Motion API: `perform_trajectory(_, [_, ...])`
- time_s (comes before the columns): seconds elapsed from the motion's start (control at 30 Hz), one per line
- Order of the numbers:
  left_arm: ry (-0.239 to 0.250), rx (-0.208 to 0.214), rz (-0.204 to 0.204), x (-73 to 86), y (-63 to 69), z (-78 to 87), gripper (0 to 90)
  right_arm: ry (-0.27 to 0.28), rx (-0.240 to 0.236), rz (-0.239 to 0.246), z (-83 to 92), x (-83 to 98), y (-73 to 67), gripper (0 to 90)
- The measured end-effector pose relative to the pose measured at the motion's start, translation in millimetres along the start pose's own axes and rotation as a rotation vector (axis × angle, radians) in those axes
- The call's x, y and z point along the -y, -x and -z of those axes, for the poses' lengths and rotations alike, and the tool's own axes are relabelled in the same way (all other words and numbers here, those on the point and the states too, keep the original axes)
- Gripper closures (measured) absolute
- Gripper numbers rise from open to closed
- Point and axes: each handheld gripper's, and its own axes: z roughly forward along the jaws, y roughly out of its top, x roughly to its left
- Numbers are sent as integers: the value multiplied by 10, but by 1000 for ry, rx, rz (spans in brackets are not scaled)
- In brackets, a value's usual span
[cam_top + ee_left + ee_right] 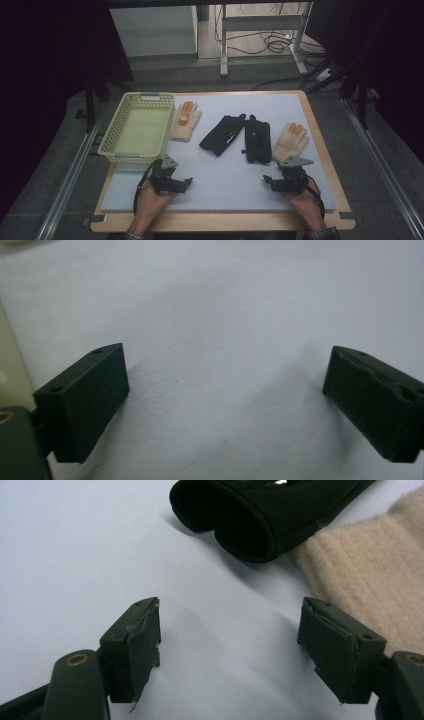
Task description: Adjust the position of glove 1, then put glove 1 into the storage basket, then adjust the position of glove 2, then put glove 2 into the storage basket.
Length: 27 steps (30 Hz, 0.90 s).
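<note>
Both hands sit at the near edge of the counter, each holding a gripper low over the pale grey mat. Left gripper: jaws spread wide, nothing between them, bare mat under them in the left gripper view. Right gripper: jaws also wide apart and empty, pointing toward the gloves.

Far row, left to right:
- yellow basket, perforated plastic, pale green inside, no contents visible, at the left edge of the mat.
- cream glove just beside the basket's right wall, knit, orange fingertips, cuff toward the person.
- black glove, lying diagonal, small white mark on it.
- second black glove, roughly straight, close to the first at the far end, can't tell if they touch.
- second cream glove, orange tips, its left edge against the black one.

Right gripper view: open cuff of the black glove dead ahead, two dark folds side by side, with the cream knit cuff touching it and running behind the right-hand jaw. Jaws clear of both.
</note>
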Motion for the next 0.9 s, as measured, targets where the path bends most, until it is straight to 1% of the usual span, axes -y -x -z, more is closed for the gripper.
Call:
perform_trajectory(0.03, [1, 1, 5, 3, 1, 0, 50, 0, 0, 0, 0, 1, 0, 249])
perform_trajectory(0.23, [3, 1, 4, 4, 2, -1, 50, 1, 5, 1, -1, 2, -2, 239])
perform_trajectory(0.3, [3, 1, 3, 5, 2, -1, 50, -2, 16, -3, -5, 1, -2, 213])
perform_trajectory(0.5, [3, 2, 4, 6, 0, 0, 51, -5, 18, -7, -7, 1, -1, 205])
perform_trajectory(0.9, [4, 2, 5, 6, 1, -1, 52, -4, 12, -6, -2, 0, -2, 221])
